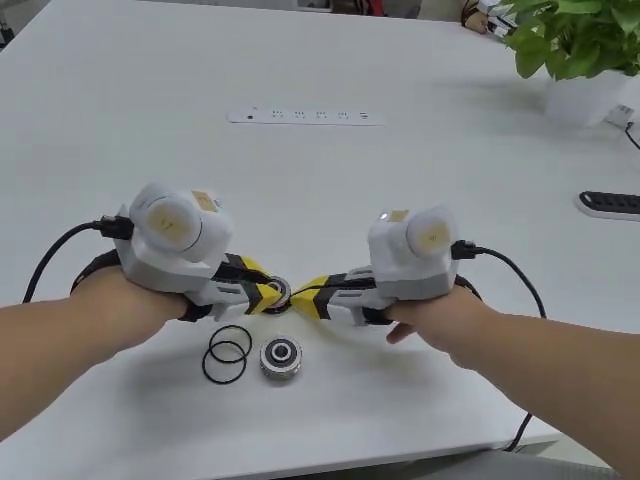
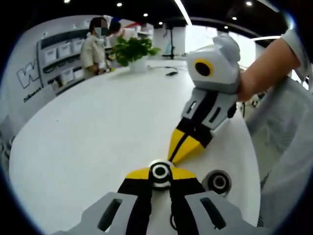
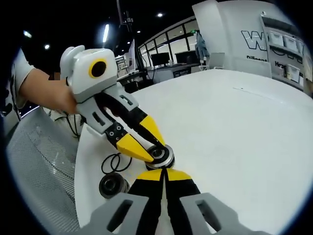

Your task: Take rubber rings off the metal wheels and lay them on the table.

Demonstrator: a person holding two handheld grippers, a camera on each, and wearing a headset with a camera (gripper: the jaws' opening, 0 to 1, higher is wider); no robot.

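Left hand-held gripper pinches a metal wheel. Right hand-held gripper, jaws pressed together, noses against the wheel's rim, and I can't tell if any rubber is caught. The wheel is likely stiff, dense and slick, so clamp its flat faces; a ring is soft, stretchy and light, so hook it at the rim edge. Two loose rubber rings and a second wheel lie on the table near the tips, on the person's side.
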